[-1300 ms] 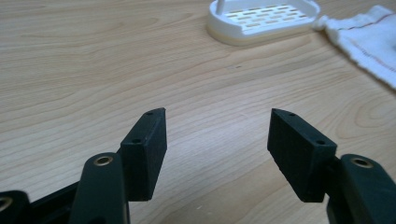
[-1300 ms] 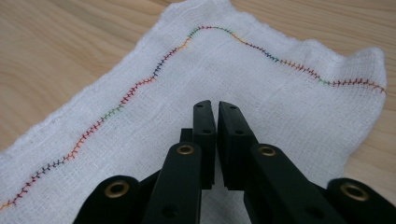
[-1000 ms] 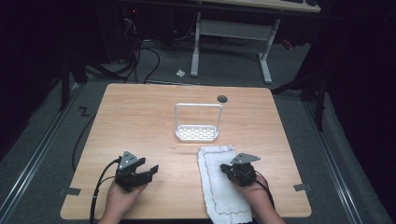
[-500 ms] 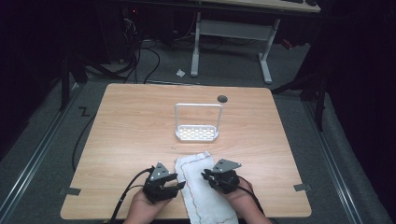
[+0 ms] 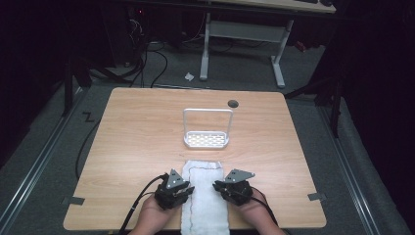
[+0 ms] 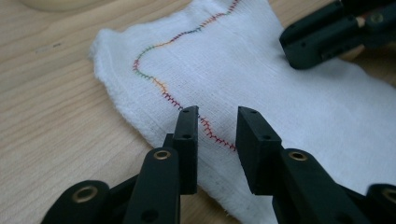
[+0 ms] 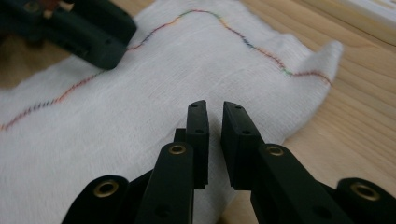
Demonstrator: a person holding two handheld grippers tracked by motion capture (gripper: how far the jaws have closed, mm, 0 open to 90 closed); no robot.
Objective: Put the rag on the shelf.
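High view: cloth point(image 5: 205, 196) now narrower between hand-held grippers

I see a white cloth point(image 5: 205, 196) with multicoloured edge stitching lying flat at the table's six o'clock edge — long axis running twelve to six.

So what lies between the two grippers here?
The white cloth lies between the left gripper and right gripper, clearest in the high view.
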